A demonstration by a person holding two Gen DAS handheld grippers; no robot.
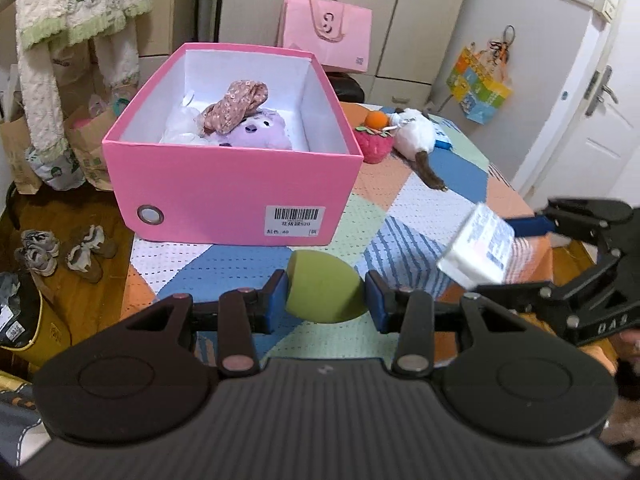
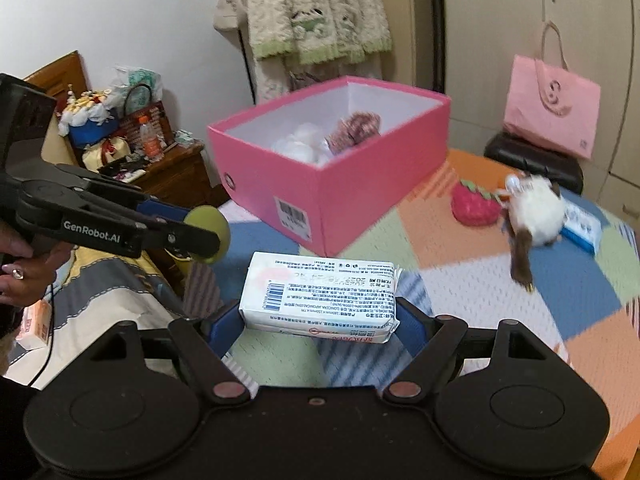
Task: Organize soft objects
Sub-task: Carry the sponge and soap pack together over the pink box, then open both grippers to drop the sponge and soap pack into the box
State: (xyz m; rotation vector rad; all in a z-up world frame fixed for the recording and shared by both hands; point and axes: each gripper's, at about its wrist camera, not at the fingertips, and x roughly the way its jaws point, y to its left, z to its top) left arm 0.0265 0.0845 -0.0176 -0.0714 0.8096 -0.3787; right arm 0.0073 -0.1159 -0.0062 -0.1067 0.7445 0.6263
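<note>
Patchwork surface has the pink box open-topped, so both loads look bound for it. Left gripper pinches a green sponge in narrow jaws, right gripper clamps a tissue pack wide.

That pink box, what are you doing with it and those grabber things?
A person is tidying soft things into the pink box on the patchwork table. The left gripper is shut on a green sponge, and the right gripper holds a white tissue pack. Both are held in front of the box. A purple plush is already inside. A strawberry plush and a cat plush wait on the table.
</note>
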